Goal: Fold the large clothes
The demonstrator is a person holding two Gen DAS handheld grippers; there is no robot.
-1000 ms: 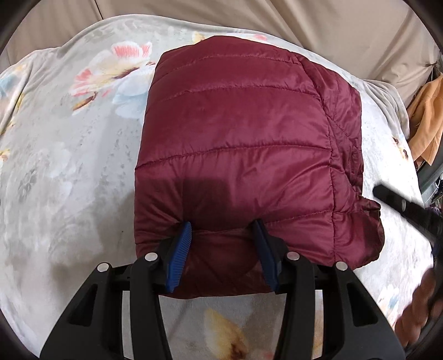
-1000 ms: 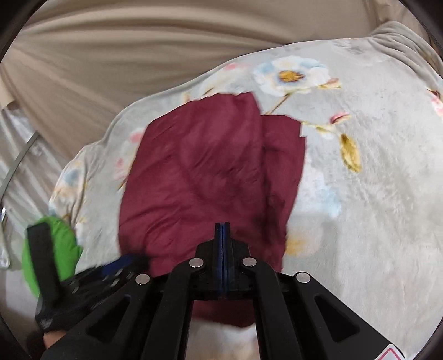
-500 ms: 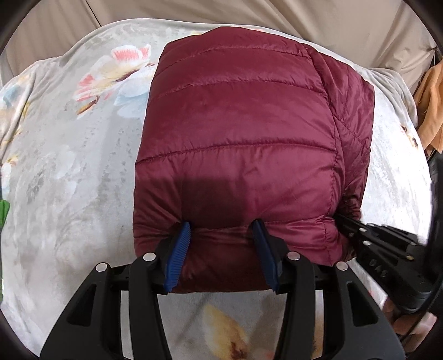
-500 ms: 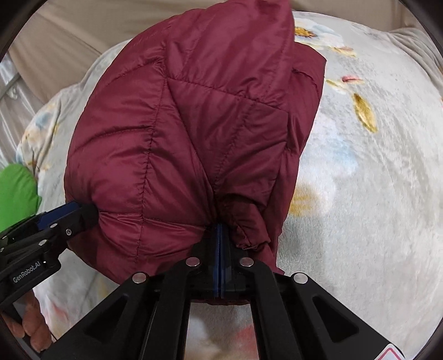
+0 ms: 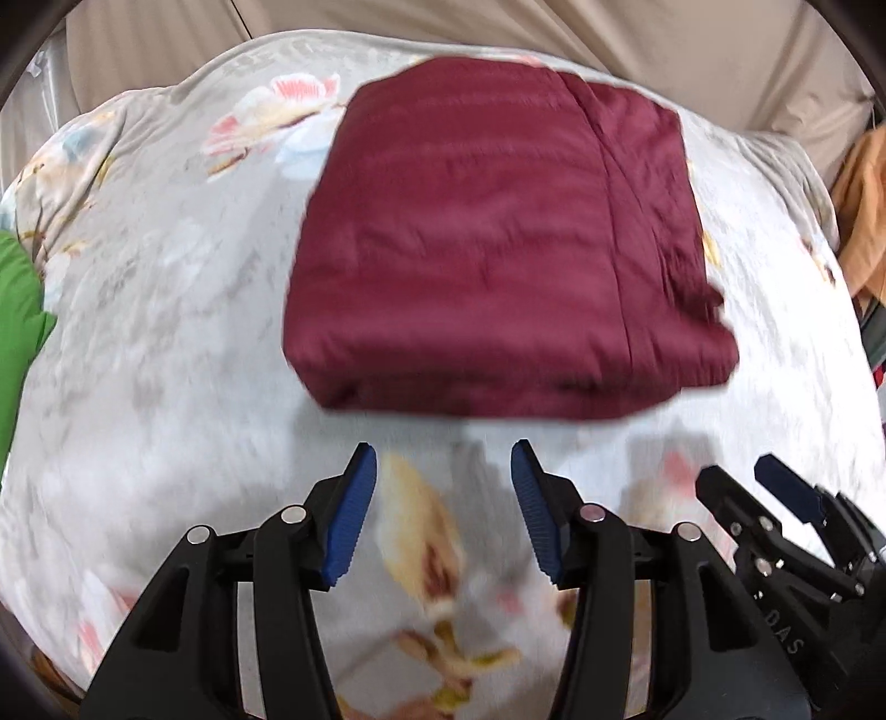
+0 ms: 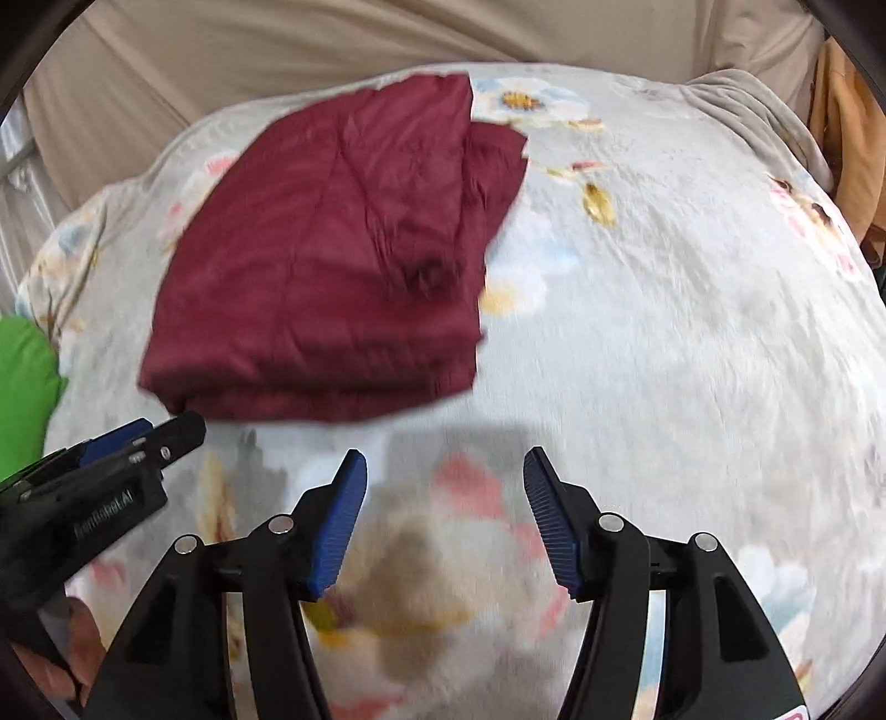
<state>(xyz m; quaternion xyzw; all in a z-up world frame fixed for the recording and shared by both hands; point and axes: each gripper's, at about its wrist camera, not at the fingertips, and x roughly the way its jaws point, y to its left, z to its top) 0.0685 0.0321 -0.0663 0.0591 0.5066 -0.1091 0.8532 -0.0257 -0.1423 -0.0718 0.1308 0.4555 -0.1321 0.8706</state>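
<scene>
A maroon quilted jacket [image 5: 498, 249] lies folded into a thick rectangle on the floral blanket [image 5: 166, 343]. In the right wrist view the same jacket [image 6: 332, 260] sits at the upper left. My left gripper [image 5: 443, 465] is just short of the jacket's near edge, its jaws opening with only blanket between them. My right gripper [image 6: 443, 471] is back from the jacket too, jaws opening and nothing between them. Each gripper shows in the other's view: the right gripper [image 5: 758, 482] at lower right, the left gripper [image 6: 160, 435] at lower left.
The grey floral blanket [image 6: 664, 332] covers a bed, with beige fabric [image 5: 498, 27] behind it. A green item [image 5: 16, 310] lies at the left edge. Orange cloth [image 5: 864, 221] hangs at the right edge.
Both grippers let go of the jacket and drew back toward the near edge. The right gripper went from shut to open. The jacket now lies free and flat on the blanket.
</scene>
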